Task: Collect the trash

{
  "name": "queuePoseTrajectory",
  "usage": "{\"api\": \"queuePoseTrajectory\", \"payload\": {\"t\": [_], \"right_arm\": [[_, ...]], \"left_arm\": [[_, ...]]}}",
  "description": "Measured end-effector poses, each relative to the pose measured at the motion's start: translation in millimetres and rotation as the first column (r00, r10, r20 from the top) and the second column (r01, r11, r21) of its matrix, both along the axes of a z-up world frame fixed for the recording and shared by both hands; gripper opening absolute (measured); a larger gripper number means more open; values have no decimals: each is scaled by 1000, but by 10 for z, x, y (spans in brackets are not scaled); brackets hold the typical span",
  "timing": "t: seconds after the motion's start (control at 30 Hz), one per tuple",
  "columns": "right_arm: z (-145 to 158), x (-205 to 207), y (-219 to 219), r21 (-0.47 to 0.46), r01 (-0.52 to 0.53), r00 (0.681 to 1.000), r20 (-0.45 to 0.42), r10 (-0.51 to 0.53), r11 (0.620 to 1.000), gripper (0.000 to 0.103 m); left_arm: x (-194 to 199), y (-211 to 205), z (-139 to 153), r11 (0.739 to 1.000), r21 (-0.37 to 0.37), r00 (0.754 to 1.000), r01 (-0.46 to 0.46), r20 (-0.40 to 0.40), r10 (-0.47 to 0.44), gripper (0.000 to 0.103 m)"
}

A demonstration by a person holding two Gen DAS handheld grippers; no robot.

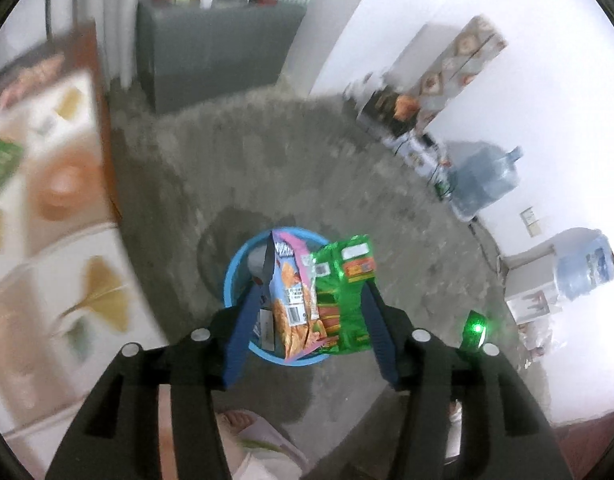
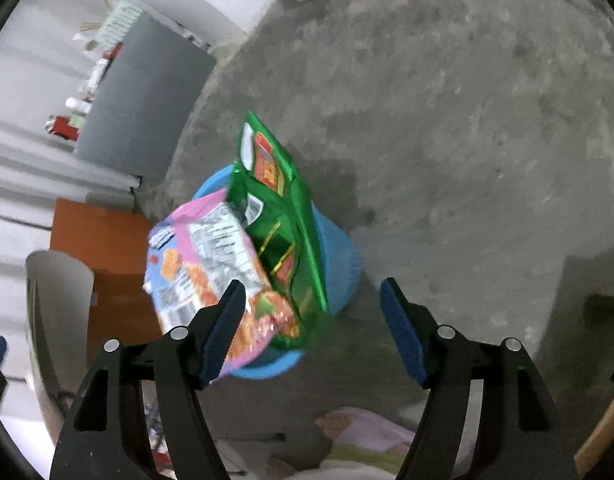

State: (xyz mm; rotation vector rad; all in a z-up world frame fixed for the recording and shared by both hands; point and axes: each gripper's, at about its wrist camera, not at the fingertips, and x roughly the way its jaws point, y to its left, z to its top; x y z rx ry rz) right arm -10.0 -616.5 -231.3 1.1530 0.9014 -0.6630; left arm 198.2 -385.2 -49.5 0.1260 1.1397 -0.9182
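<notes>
Both jaws wide, holding nothing: keep left gripper (image 1: 307, 322) and right gripper (image 2: 313, 322) over blue bin (image 1: 237, 264) while green packet (image 1: 343, 292) and pink packet (image 1: 289, 292) drop in.

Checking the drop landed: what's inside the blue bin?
Two snack bags stick out of the bin: a pink one and a green one. They cover whatever lies underneath.

Bare concrete floor (image 2: 467, 120) lies open to the right & far side of a blue bin (image 2: 339, 264). Two snack bags, pink (image 2: 203, 256) & green (image 2: 283, 200), fill the bin mouth, blocking entry from above. Left: orange cabinet (image 2: 103, 248) close by, grey cabinet (image 2: 147, 112) farther back. A slippered foot (image 1: 259, 432) sits near, below the bin.
</notes>
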Motion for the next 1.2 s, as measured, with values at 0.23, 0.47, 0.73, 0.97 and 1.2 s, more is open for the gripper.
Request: {"api": "queuePoseTrajectory", "payload": {"t": [0.23, 0.47, 0.73, 0.97, 1.2], "right_arm": [[864, -621, 670, -183, -87, 994, 42, 96, 979, 67], [1939, -995, 1595, -501, -191, 962, 75, 263, 844, 92], [2566, -1029, 2477, -720, -272, 885, 73, 459, 638, 96], [2613, -878, 2716, -690, -320, 876, 45, 480, 649, 96], [2428, -868, 2947, -663, -432, 877, -151, 455, 612, 96]], "left_arm": [[-781, 788, 731, 994, -104, 981, 46, 191, -25, 77], [-1602, 1600, 1134, 986, -149, 926, -74, 356, 124, 98], [-2164, 2365, 1144, 960, -173, 892, -219, 363, 269, 98], [-2305, 2668, 928, 934, -76, 843, -348, 411, 348, 98], [-2393, 2623, 543, 905, 42, 810, -423, 464, 357, 98]]}}
